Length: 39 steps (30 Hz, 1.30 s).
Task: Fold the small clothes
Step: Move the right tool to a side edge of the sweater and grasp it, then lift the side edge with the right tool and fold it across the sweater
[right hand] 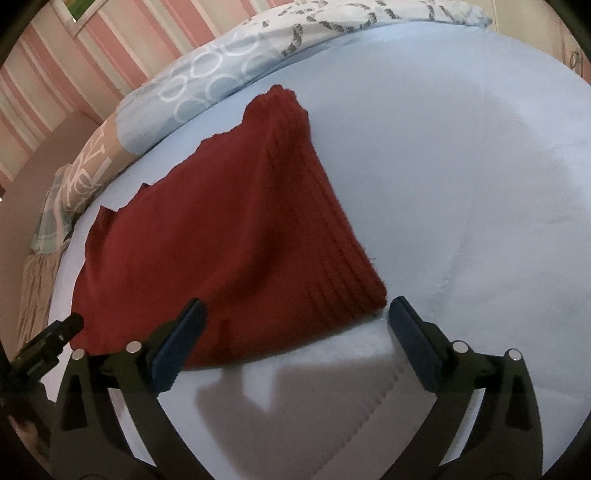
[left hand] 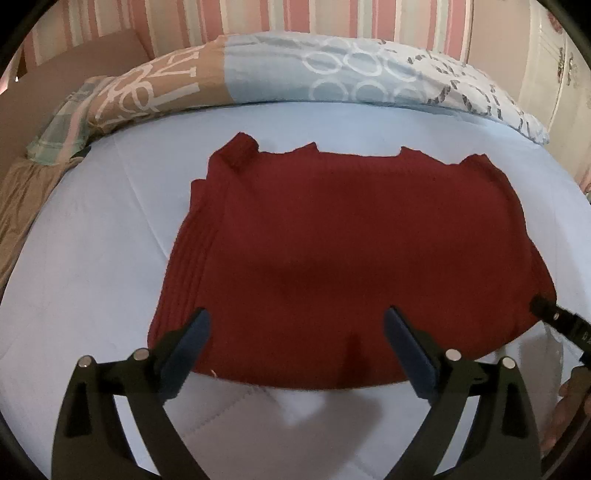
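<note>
A dark red ribbed knit garment (left hand: 351,251) lies flat on the light blue bed sheet (left hand: 110,258), its sides folded in. It also shows in the right wrist view (right hand: 229,236). My left gripper (left hand: 297,325) is open and empty, its fingers spread over the garment's near edge. My right gripper (right hand: 295,314) is open and empty, spread around the garment's near right corner; its tip shows in the left wrist view (left hand: 546,310). The left gripper's tip shows at the left edge of the right wrist view (right hand: 62,328).
A patterned duvet (left hand: 295,70) in tan, blue and white lies bunched along the far side of the bed, also seen in the right wrist view (right hand: 207,81). A pink striped wall (left hand: 221,18) stands behind. A stitched seam (right hand: 373,406) crosses the sheet (right hand: 461,184) near me.
</note>
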Available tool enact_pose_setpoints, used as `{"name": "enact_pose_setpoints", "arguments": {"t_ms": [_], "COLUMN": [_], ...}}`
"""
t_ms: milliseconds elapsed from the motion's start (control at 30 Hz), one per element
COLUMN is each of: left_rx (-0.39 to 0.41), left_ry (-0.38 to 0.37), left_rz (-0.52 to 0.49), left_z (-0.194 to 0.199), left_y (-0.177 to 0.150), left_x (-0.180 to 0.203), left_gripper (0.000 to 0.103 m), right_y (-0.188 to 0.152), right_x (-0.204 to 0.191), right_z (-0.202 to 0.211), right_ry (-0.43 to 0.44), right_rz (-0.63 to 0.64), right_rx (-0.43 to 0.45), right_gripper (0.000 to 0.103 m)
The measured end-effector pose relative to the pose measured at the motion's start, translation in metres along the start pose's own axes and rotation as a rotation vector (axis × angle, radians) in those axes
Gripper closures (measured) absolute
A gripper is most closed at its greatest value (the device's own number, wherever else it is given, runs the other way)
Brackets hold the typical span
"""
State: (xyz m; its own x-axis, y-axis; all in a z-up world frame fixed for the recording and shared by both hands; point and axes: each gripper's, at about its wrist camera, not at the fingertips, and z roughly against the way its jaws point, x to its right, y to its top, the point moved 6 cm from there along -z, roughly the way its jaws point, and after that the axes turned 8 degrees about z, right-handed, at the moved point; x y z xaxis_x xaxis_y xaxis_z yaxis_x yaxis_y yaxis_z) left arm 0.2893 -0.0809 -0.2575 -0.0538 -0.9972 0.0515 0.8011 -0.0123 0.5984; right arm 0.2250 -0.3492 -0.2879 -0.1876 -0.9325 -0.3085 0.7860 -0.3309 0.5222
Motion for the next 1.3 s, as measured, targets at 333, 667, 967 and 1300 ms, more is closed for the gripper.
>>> {"name": "enact_pose_setpoints", "arguments": {"t_ms": [333,667,967,1300], "left_rx": [-0.002,-0.016,-0.007,-0.024], "left_ry": [-0.005,-0.01,-0.002,0.018], "left_rz": [0.004,0.022,0.003,-0.004], "left_z": [0.002,-0.002,0.0,-0.009], "left_y": [0.0,-0.003,-0.003,-0.004], "left_x": [0.002,-0.003,-0.002,-0.002], "left_gripper": [0.008,0.008,0.008,0.008], "right_y": [0.0,0.004,0.038,0.046], "right_x": [-0.005,0.003,0.0,-0.021], "right_z": [-0.012,-0.015,-0.033,-0.045], "right_ry": [0.014,-0.01,-0.024,-0.119], "right_rz": [0.042,-0.043,-0.006,0.183], "right_rx": [-0.035,-0.09,-0.068,-0.061], "right_gripper": [0.003,0.01,0.034,0.058]}}
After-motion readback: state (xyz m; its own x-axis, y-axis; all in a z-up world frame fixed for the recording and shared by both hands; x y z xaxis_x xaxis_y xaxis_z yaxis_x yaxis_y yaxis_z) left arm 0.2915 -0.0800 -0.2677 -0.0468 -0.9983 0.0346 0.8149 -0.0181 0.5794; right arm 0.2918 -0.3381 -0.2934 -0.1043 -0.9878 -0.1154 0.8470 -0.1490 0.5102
